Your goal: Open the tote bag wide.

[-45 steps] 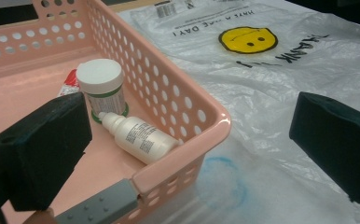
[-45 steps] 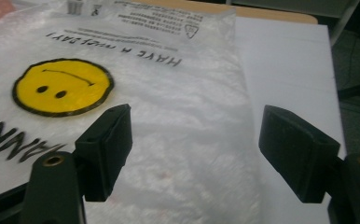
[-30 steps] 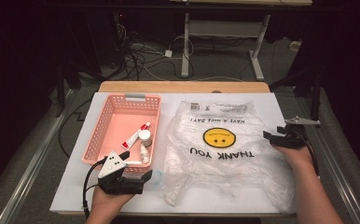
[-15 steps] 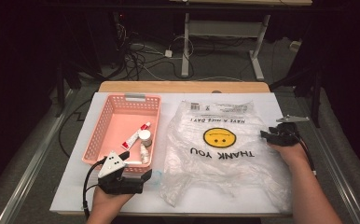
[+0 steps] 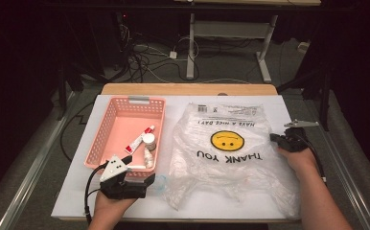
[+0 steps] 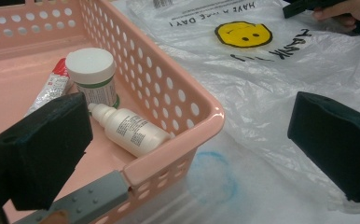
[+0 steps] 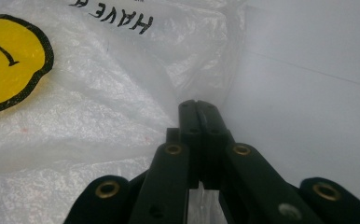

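1. Plastic bag [image 5: 226, 158] is laid flat on counter [image 5: 279, 103], right of pink basket [image 5: 107, 128], prob. for loading.
2. Right gripper [image 5: 272, 137] fingers are pressed together at bag's right edge; whether film is pinched can't be told.
3. Left gripper [image 5: 150, 180] fingers are spread across basket's near corner.
4. Bag print: "THANK YOU", "HAVE A NICE DAY!".

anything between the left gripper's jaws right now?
Yes. In the left gripper view the left gripper stands open astride the near corner of the basket; a dropper bottle lies inside that corner, and the bag lies outside it.
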`<action>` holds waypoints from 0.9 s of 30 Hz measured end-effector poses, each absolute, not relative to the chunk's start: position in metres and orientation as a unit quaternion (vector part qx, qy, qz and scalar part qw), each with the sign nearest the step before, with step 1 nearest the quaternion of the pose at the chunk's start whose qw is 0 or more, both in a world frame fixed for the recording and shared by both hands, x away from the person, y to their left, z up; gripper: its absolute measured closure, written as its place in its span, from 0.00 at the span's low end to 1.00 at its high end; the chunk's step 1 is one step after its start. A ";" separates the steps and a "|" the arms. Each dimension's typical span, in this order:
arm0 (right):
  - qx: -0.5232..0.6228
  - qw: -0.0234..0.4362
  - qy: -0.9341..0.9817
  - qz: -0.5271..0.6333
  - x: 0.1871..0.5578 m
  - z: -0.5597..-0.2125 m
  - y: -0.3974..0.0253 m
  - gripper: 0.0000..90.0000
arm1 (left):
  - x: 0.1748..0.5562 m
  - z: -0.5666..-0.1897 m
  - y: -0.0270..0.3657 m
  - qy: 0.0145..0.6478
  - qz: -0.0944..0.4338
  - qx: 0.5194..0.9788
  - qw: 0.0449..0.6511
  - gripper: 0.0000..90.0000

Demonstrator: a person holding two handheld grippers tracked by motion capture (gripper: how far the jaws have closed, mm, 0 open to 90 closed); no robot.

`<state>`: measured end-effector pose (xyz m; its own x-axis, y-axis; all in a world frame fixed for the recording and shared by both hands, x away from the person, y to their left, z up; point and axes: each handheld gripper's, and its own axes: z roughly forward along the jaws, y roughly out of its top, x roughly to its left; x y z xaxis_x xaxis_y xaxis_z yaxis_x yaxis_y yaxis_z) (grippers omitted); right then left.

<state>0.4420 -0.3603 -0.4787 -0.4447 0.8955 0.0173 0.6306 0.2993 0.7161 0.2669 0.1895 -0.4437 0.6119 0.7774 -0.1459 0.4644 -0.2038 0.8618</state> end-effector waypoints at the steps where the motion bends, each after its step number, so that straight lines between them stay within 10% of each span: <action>1: 0.499 0.207 0.770 0.339 0.441 -0.477 -0.362 1.00 | 0.267 -0.443 0.189 0.409 0.162 0.758 0.482 0.00; 20: 0.586 0.283 0.678 0.341 0.415 -0.469 -0.429 1.00 | 0.267 -0.442 0.188 0.396 0.155 0.758 0.494 0.00; 27: 0.560 0.301 0.684 0.358 0.380 -0.455 -0.430 0.63 | 0.265 -0.441 0.185 0.387 0.154 0.763 0.494 0.00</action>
